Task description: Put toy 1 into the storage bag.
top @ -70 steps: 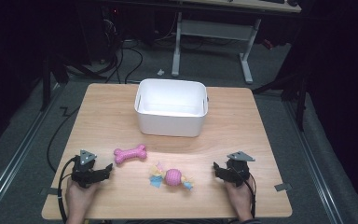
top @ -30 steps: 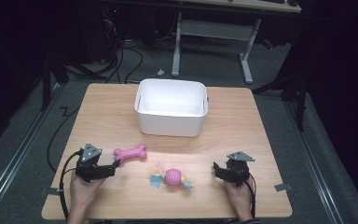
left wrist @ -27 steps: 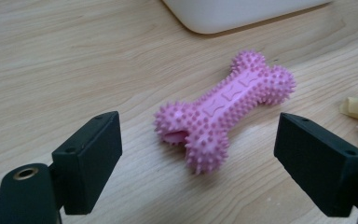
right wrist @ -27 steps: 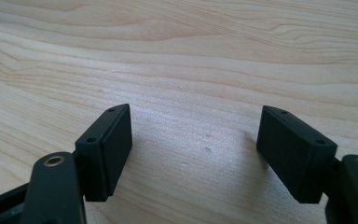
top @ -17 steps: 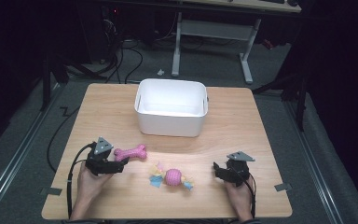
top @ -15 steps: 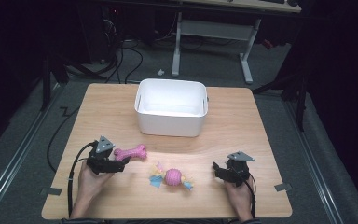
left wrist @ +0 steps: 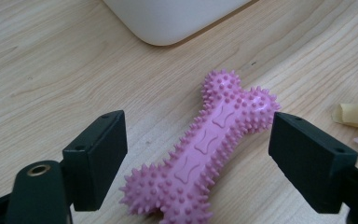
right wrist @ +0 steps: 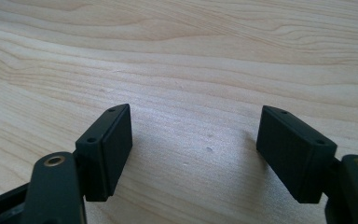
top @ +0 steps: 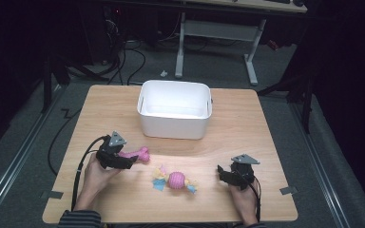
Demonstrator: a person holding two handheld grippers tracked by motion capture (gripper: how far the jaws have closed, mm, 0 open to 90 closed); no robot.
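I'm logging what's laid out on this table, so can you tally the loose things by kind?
Pink spiky bone toy: 1
Pink ball toy with yellow and blue ends: 1
White bin: 1
Total: 3

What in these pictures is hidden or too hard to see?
- Pink spiky bone: its near end is cut off by the bottom edge of the left gripper view; in the high view the left tongs cover part of it.
- White bin: the high view is too washed out to show what it holds.
- Pink ball toy: its knotted ends are too small to make out.
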